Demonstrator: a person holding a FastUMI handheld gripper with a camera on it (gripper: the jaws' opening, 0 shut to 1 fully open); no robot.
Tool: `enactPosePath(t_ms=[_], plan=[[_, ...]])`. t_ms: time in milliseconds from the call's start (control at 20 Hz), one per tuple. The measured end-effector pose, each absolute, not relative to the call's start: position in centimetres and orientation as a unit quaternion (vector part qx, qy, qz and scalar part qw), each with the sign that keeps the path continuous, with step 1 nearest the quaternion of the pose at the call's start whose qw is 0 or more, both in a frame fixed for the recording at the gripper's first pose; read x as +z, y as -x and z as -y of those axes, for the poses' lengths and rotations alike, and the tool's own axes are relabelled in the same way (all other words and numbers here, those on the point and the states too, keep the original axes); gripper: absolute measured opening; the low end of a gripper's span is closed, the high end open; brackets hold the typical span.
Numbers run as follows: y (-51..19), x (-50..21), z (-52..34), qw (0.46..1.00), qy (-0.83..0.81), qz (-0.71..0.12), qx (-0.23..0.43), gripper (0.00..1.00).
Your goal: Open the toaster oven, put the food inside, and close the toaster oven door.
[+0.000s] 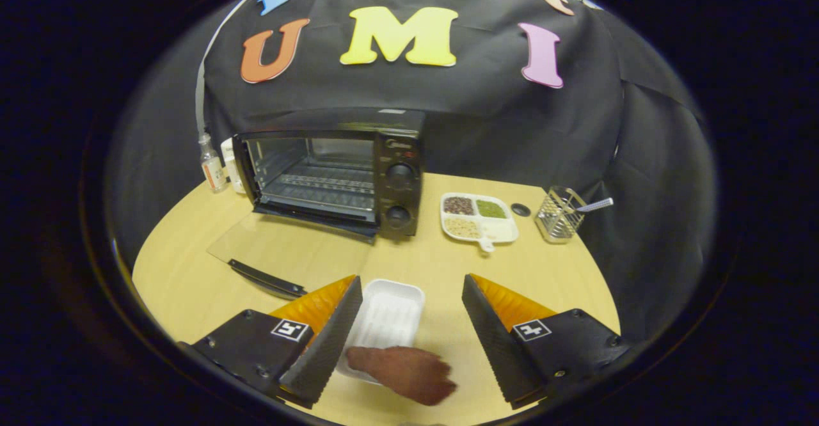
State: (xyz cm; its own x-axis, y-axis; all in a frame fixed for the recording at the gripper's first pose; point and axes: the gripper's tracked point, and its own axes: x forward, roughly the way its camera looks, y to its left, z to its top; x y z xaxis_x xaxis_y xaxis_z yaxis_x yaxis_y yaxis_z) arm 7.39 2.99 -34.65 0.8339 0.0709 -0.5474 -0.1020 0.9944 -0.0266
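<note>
One toaster oven (333,180) stood beyond the gripper (409,336), its single glass door (288,253) folded down flat on the table (550,285); one divided dish (478,218), one wire holder (561,215) and two bottles (213,165) flanked it. The gripper was held low with fingers spread wide, gripping nothing. Between them lay one white tray (389,320), with one brown piece of food (406,373) resting on its near end.

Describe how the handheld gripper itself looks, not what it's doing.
The gripper has two wedge-shaped fingers whose inner faces are finely ribbed. Each finger sits on a dark, angular base plate with visible screws and a small square black-and-white marker tag. No cables can be seen.
</note>
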Motion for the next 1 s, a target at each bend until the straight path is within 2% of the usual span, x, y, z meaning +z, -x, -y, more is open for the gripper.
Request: enactPosePath(t_ms=[300,400,450,500,800,950,1000], plan=[[-3.2,-39.2,-2.3,0.921,-0.052,-0.362,0.134,0.98],[-1.7,-40.4,-3.6,0.896,-0.104,-0.397,0.17,0.93],[-1.4,-41.0,-4.0,0.884,-0.133,-0.41,0.181,0.85],[-1.2,-41.3,-4.3,0.873,-0.157,-0.421,0.189,0.81],[-0.7,-41.5,-5.0,0.81,-0.302,-0.454,0.215,0.29],[-1.8,-41.1,-4.0,0.811,-0.319,-0.443,0.211,0.17],[-2.1,-40.6,-3.6,0.813,-0.324,-0.435,0.209,0.16]])
